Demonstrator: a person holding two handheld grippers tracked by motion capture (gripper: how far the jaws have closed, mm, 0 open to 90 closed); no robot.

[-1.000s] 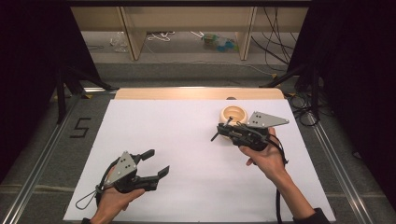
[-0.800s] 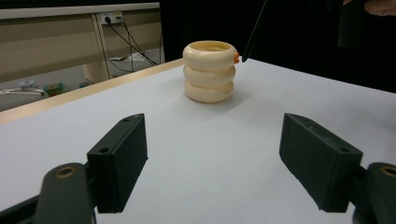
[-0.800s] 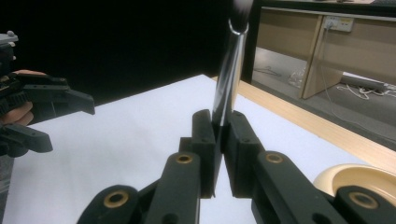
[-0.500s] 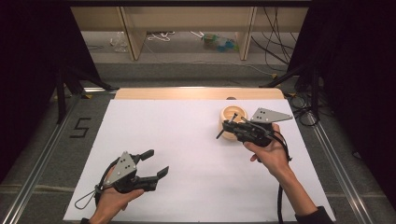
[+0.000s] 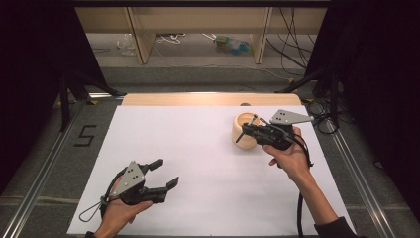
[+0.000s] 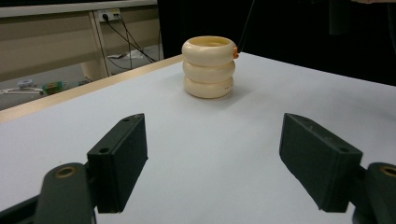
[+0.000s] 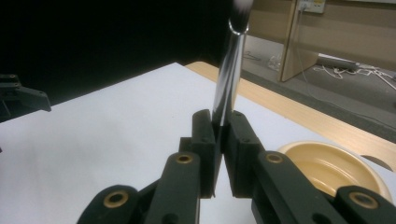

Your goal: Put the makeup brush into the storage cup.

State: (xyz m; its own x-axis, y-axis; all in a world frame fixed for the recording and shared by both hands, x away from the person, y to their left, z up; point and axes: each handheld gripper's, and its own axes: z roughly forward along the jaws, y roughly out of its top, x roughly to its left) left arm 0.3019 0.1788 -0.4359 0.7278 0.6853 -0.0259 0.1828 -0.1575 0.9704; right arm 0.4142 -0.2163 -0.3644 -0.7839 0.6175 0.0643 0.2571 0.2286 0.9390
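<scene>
Dark curtains flank a grey floor (image 5: pixel 208 74); wooden furniture legs (image 5: pixel 140 34) and loose cables (image 5: pixel 292 39) stand beyond the white bench (image 5: pixel 198 148).

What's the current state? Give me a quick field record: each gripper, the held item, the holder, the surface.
left gripper: open, holding nothing, near the table's front left
right gripper: shut on the thin dark rod
thin dark rod: sticks up from the shut jaws, beside the holder's opening
cream ribbed holder: upright, at the far right of the sheet
white sheet: covers the tabletop
</scene>
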